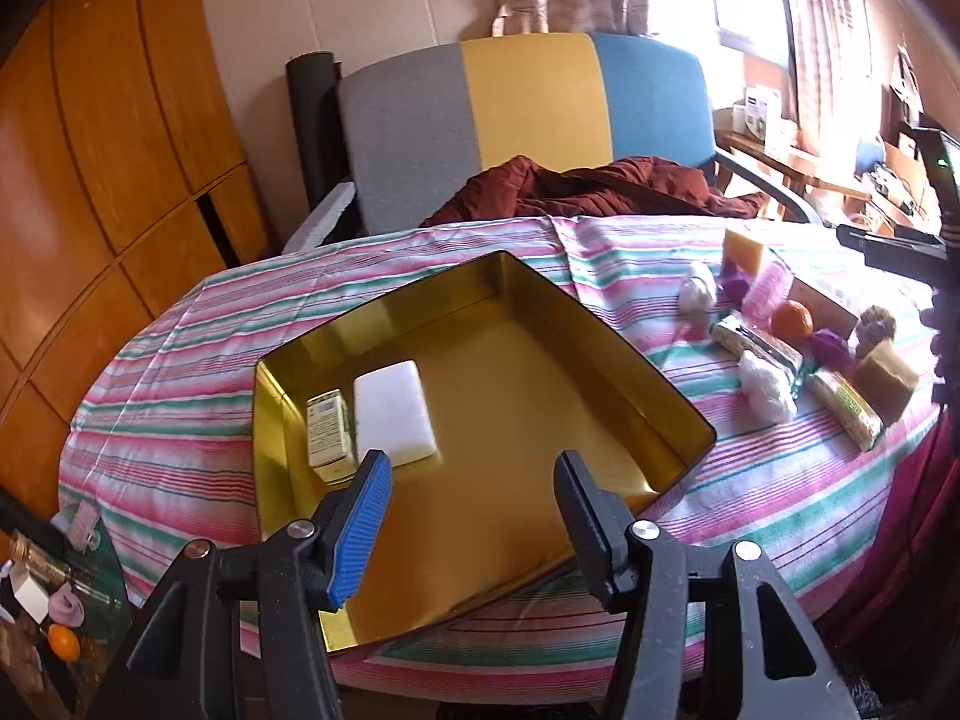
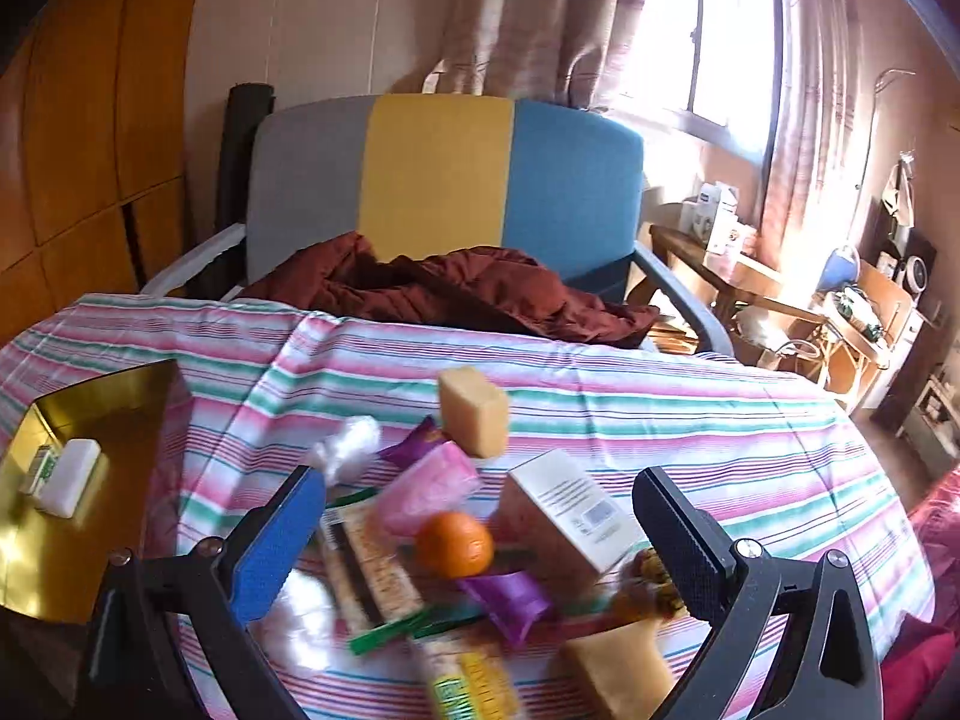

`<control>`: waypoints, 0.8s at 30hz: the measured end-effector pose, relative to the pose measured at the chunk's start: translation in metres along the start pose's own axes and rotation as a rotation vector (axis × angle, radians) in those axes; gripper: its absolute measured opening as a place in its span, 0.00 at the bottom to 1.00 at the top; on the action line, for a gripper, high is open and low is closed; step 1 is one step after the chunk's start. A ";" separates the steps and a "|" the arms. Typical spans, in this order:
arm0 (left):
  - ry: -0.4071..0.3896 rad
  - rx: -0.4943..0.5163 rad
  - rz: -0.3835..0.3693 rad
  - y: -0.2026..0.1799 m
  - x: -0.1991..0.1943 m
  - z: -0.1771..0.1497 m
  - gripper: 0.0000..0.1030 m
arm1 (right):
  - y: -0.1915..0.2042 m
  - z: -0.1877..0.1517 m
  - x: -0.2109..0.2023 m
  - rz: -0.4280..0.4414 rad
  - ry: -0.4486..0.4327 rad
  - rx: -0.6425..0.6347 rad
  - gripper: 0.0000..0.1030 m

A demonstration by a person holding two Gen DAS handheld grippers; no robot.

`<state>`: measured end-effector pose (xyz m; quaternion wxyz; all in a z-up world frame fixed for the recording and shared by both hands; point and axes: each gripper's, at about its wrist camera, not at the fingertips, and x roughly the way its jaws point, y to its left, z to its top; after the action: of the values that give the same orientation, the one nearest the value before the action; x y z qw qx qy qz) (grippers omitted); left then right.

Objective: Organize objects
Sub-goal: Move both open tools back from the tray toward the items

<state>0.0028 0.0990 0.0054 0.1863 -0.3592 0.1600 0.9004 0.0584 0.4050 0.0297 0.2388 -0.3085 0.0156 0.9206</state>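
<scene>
Meanwhile the right gripper (image 2: 480,516), jaws spread and empty, hovers over the cluttered surface's orange (image 2: 454,543), firm, round, apt to roll: best pinched across its middle. Left gripper (image 1: 471,495) gapes over gold tin (image 1: 660,384).

One orange (image 2: 454,543), perhaps two cotton balls (image 1: 766,384)

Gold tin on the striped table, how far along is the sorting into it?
Done: the gold tin holds a white bar and a small green box. In hand: nothing; the left tongs and right tongs are both open and empty. Left: the pile on the cloth, including an orange, yellow block and cotton ball.
</scene>
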 end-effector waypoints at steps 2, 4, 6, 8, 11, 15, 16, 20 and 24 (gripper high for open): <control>-0.001 0.017 -0.005 -0.007 0.000 0.002 0.55 | -0.018 0.001 0.008 -0.037 -0.003 0.004 1.00; -0.005 0.042 -0.007 -0.016 0.000 0.005 0.55 | -0.033 0.000 0.017 -0.066 -0.002 0.017 1.00; -0.009 0.064 -0.011 -0.024 -0.001 0.008 0.56 | -0.049 -0.004 0.024 -0.074 0.009 0.058 1.00; -0.016 0.086 -0.013 -0.031 -0.001 0.011 0.56 | -0.063 -0.010 0.032 -0.066 0.035 0.115 1.00; -0.018 0.118 -0.022 -0.044 0.000 0.014 0.56 | -0.076 -0.012 0.039 -0.028 0.069 0.199 1.00; -0.013 0.155 -0.038 -0.058 0.003 0.018 0.56 | -0.077 -0.016 0.040 -0.018 0.091 0.225 1.00; -0.013 0.163 -0.042 -0.061 0.004 0.019 0.56 | -0.078 -0.017 0.039 -0.012 0.090 0.234 1.00; -0.011 0.189 -0.062 -0.073 0.008 0.023 0.56 | -0.080 -0.017 0.039 -0.006 0.090 0.254 1.00; 0.004 0.203 -0.101 -0.084 0.015 0.026 0.56 | -0.082 -0.017 0.039 -0.001 0.092 0.263 1.00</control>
<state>0.0152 0.1872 0.0002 0.2665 -0.3477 0.2326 0.8683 0.0778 0.4915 0.0029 0.2765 -0.3166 0.1470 0.8954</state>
